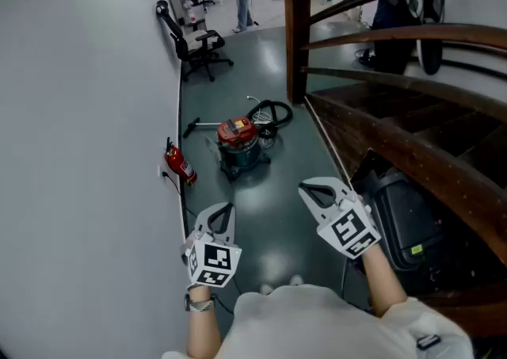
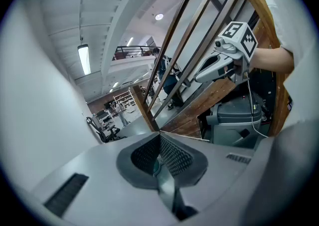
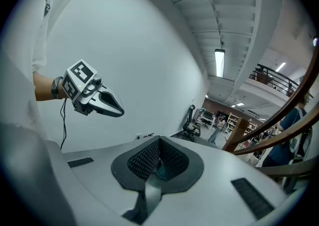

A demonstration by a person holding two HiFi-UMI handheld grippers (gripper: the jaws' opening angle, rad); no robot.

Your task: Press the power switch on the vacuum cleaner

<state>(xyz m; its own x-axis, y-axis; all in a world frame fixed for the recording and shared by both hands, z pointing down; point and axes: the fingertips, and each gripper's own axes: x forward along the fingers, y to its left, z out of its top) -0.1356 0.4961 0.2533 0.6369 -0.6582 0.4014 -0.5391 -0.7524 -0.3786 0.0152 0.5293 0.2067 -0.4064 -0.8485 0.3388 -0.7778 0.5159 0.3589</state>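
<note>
The left hand-held gripper [image 1: 223,211] is clenched on nothing: in its own view the two ribbed pads meet, with only floor and stair rail beyond them. The right hand-held gripper [image 1: 310,189] is likewise clamped shut and empty. Both are held out in front of the person, tilted a little downward and aimed ahead, apart from each other. I judge the closed jaws suit the job, since a blunt closed tip can push a button and nothing here needs grasping.

The red-lidded canister vacuum cleaner with a dark drum [image 1: 239,143] stands on the dark grey-green floor [image 1: 277,207], well ahead of both grippers. It is between the floor's edge along the plain white wall [image 1: 87,151] and the foot of the brown wooden staircase [image 1: 372,124]. Its black coiled hose [image 1: 271,114] lies touching it on the far side. A red fire extinguisher [image 1: 180,163] stands at the wall edge of the floor, near the vacuum cleaner.

The power switch cannot be made out, as the lid is too small in the head view. Neither gripper view shows the vacuum cleaner, because each gripper's own body fills the lower part of its view. A dark grey machine [image 1: 404,215] under the staircase is partly cut off by the steps, and what it is cannot be told.
</note>
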